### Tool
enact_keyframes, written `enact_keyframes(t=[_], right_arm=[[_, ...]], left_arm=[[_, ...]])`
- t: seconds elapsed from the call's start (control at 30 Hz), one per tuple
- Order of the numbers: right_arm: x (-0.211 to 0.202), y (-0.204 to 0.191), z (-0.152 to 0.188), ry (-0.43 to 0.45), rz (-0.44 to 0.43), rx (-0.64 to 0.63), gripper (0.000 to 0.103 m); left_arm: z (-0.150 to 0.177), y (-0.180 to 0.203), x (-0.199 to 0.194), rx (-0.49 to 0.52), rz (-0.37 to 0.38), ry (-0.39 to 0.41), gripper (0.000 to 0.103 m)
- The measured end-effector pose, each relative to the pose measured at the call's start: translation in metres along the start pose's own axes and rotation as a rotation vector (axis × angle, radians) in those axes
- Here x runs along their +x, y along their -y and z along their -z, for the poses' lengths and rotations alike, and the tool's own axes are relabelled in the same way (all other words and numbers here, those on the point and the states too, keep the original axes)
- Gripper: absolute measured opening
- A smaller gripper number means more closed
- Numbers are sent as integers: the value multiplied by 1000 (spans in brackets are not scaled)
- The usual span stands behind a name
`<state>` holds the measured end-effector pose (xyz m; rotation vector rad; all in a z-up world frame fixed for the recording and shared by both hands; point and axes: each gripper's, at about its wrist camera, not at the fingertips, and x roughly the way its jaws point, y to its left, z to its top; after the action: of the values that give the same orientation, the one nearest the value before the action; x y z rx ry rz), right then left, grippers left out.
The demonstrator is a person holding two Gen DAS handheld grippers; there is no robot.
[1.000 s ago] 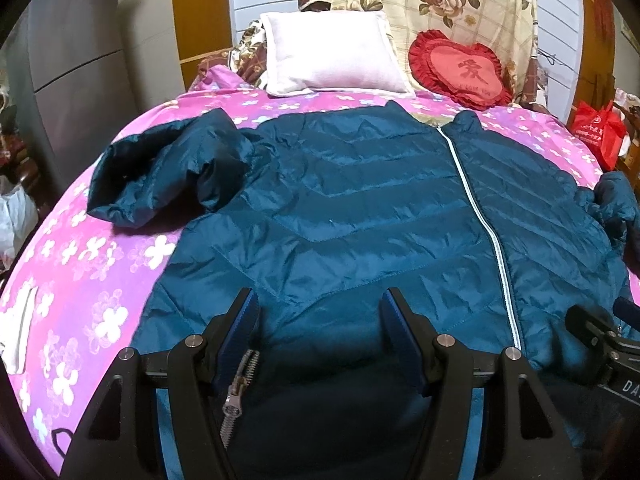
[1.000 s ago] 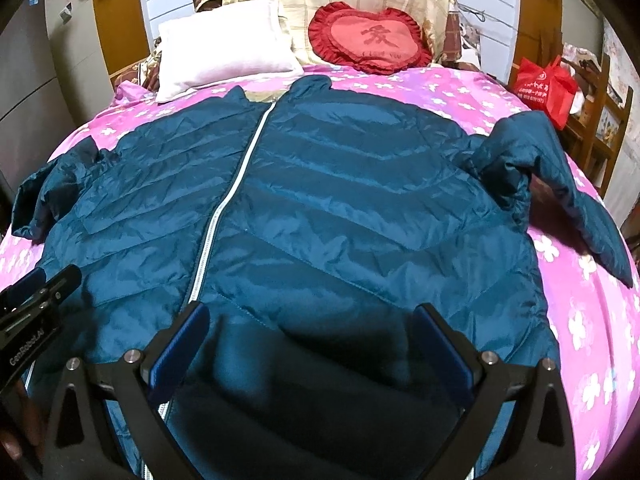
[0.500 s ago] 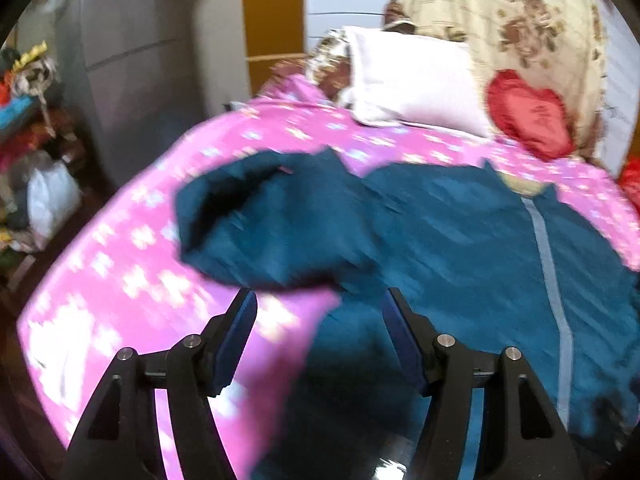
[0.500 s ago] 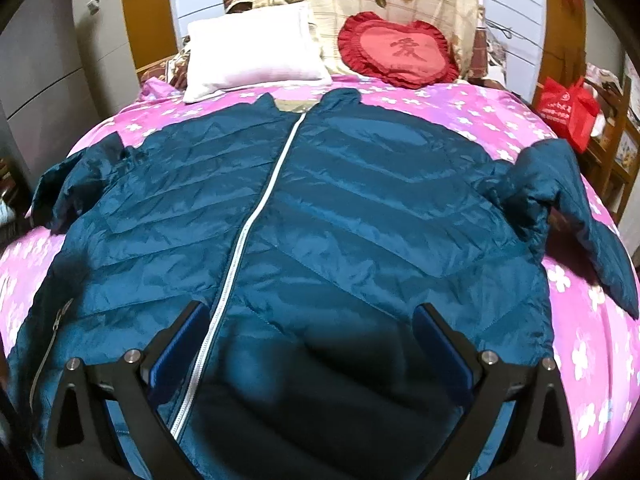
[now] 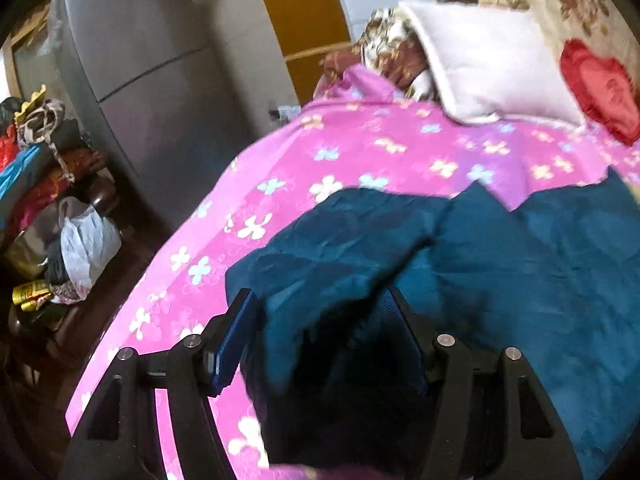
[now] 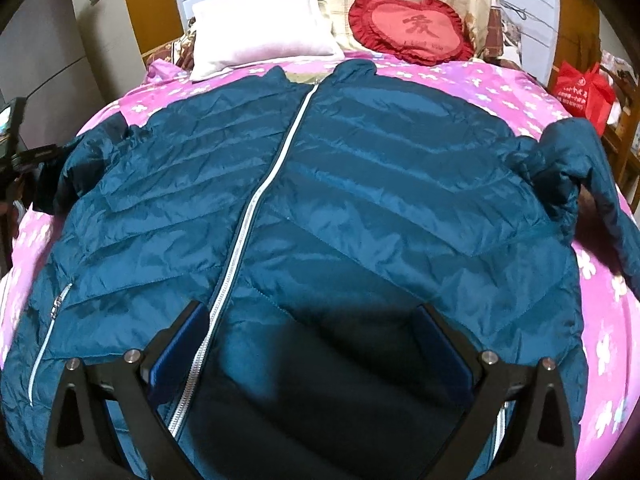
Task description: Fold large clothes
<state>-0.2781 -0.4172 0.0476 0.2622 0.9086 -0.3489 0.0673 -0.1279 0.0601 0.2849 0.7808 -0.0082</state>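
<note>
A teal quilted jacket (image 6: 360,200) lies spread face up on the pink flowered bed (image 6: 500,92), its white zipper (image 6: 264,196) closed and its collar toward the pillows. Its left sleeve (image 5: 340,248) lies bunched at the bed's left edge. My left gripper (image 5: 316,332) is open, its jaws on either side of that sleeve's folded end; contact is unclear. My right gripper (image 6: 312,344) is open just above the jacket's hem beside the zipper. The right sleeve (image 6: 580,168) lies folded at the bed's right side.
A white pillow (image 6: 260,32) and a red heart cushion (image 6: 412,28) sit at the bed's head. A grey cabinet (image 5: 140,60), bags and clutter (image 5: 60,220) stand left of the bed. A red bag (image 6: 580,88) sits on the right.
My left gripper has swung left from the jacket's hem to the left sleeve and come down close over it. My right gripper has shifted slightly left, toward the zipper.
</note>
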Motion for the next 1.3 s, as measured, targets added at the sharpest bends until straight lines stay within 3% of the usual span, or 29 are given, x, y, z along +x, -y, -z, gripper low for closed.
enact_keyframes(t=[0.07, 0.17, 0.27, 0.4, 0.63, 0.97, 1.3], right_arm=[[2, -3, -1, -3, 4, -11, 103], [6, -6, 0, -11, 12, -24, 103], [10, -8, 1, -19, 25, -35, 103], [9, -6, 1, -18, 19, -31, 103], [1, -1, 3, -9, 15, -6, 103], [-25, 24, 7, 16, 30, 38, 103], [-44, 64, 15, 42, 69, 98, 103]], left_arm=[[0, -6, 13, -33, 16, -23, 18], [0, -18, 20, -116, 88, -42, 0], [-1, -27, 9, -173, 148, -33, 0], [-2, -41, -28, -254, 288, 11, 0], [-6, -19, -112, -209, 458, 115, 0], [17, 73, -188, -31, 589, 156, 0], [49, 161, -212, 55, 718, 80, 0]])
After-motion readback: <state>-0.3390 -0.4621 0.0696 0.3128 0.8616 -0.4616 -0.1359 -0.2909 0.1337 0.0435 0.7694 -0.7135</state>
